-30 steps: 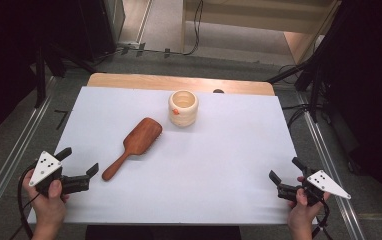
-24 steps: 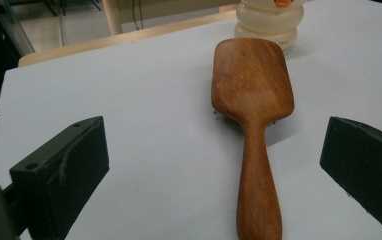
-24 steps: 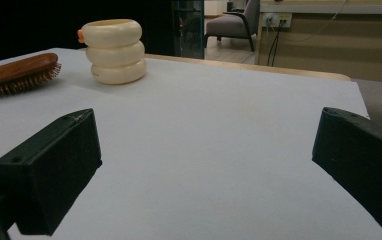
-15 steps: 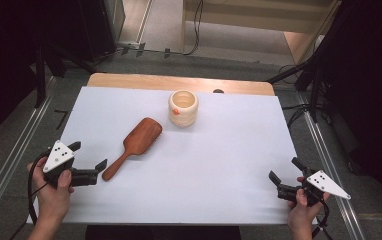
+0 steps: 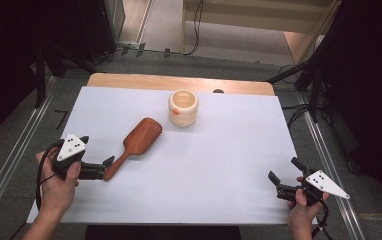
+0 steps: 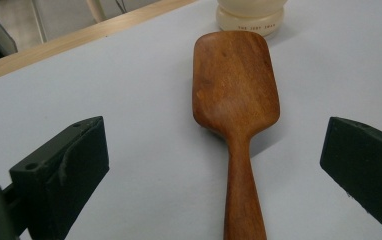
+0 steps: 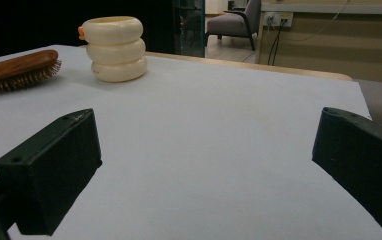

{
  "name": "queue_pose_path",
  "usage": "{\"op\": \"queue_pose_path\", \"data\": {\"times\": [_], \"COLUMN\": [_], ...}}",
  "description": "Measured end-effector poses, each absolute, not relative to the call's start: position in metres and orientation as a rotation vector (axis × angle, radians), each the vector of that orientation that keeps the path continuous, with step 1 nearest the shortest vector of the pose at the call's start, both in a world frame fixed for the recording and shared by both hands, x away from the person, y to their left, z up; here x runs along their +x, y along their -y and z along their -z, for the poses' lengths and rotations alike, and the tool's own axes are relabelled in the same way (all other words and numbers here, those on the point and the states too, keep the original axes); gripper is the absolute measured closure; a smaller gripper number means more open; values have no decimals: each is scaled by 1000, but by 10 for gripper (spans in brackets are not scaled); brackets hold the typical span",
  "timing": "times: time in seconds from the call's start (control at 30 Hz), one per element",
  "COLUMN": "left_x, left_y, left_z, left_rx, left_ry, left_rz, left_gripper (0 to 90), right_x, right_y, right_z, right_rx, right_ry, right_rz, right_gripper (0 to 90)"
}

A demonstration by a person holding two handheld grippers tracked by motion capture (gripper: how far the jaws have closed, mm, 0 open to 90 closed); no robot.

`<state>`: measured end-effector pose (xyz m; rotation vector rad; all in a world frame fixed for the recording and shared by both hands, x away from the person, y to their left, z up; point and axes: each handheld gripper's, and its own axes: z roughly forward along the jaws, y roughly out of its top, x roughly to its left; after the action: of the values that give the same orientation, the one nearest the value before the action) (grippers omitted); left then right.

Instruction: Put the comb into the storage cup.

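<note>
Reddish-brown wooden hairbrush with tan bristles, on a plain white table edged in pale wood. Farther off, cream ribbed cup with orange spot. Black jaws, grey dotted plates.

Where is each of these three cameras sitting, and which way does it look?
High view: above the person's side, looking forward and down on the table; both hands with left gripper and right gripper enter from below.
Left gripper view: on that gripper, looking along open jaws at the hairbrush.
Right gripper view: low, along open jaws across the table.
Shared: hairbrush and cream cup.
</note>
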<state>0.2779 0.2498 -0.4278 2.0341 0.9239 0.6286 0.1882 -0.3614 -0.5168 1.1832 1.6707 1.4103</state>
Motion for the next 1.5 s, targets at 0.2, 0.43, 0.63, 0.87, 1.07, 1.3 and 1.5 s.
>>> {"op": "queue_pose_path", "data": {"times": [0.2, 0.43, 0.63, 0.87, 1.07, 1.3, 1.5], "left_x": [284, 292, 301, 308, 316, 322, 328], "left_y": [-241, -233, -226, -219, -210, -204, -198], "left_z": [425, 424, 422, 425, 430, 437, 443], "left_rx": [2086, 2151, 2204, 2254, 2319, 2381, 2434], "left_ry": [-919, -924, -918, -937, -984, -1016, -1059], "left_rz": [-617, -610, -588, -542, -483, -388, -355], "left_gripper": [0, 0, 0, 0, 29, 76, 166], "right_x": [188, 188, 188, 189, 189, 189, 189], "right_y": [362, 361, 361, 361, 361, 361, 361], "right_z": [517, 517, 517, 517, 517, 517, 517], "right_rx": [1179, 1172, 1171, 1170, 1172, 1177, 1177], "right_ry": [-1674, -1679, -1682, -1681, -1682, -1682, -1680], "right_rz": [-1431, -1425, -1426, -1428, -1424, -1425, -1424], "right_gripper": [0, 0, 0, 0, 0, 0, 0]}}
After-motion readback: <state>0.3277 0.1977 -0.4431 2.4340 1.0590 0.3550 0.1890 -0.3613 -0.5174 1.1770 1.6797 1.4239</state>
